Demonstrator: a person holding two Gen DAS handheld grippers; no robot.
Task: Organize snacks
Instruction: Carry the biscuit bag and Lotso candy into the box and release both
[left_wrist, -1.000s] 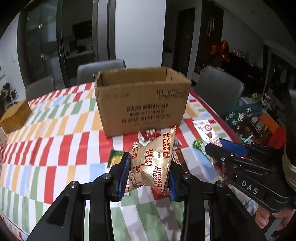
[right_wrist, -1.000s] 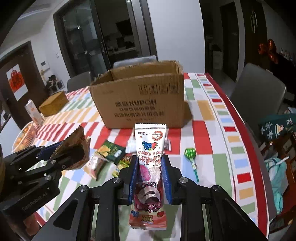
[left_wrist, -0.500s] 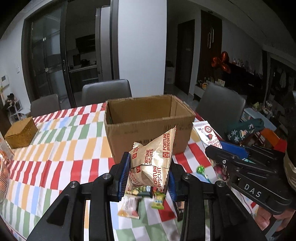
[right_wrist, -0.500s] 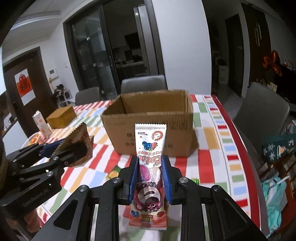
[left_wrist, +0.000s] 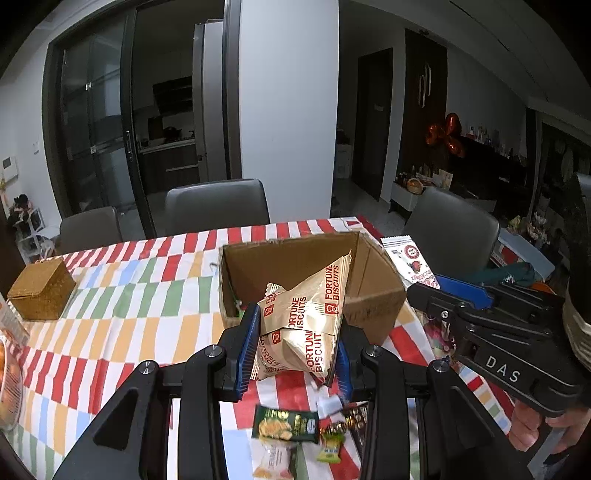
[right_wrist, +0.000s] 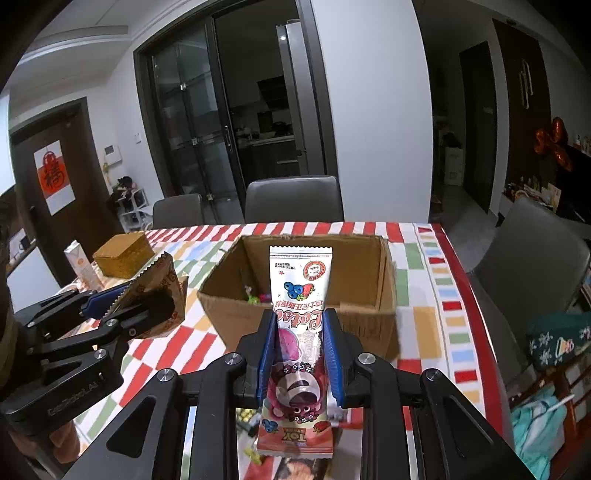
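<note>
My left gripper (left_wrist: 295, 347) is shut on a gold Fortune Biscuits packet (left_wrist: 303, 325) and holds it above the table, just short of the open cardboard box (left_wrist: 373, 306). My right gripper (right_wrist: 299, 350) is shut on a tall white and pink Lotso candy packet (right_wrist: 300, 295), held upright in front of the same box (right_wrist: 229, 314). A few small snacks lie inside the box. Each gripper shows in the other's view: the right one (left_wrist: 439, 291) beside the box, the left one (right_wrist: 122, 295) at the left with its gold packet (right_wrist: 162, 291).
Several loose snack packets (left_wrist: 284, 428) lie on the checked tablecloth (left_wrist: 110, 332) below my left gripper. A woven brown box (left_wrist: 40, 291) and a carton (right_wrist: 79, 266) stand at the left. Grey chairs (left_wrist: 218, 203) ring the table.
Both grippers have risen with their packets and moved toward the box, so its open top and inside now show. Both grips are unchanged.
</note>
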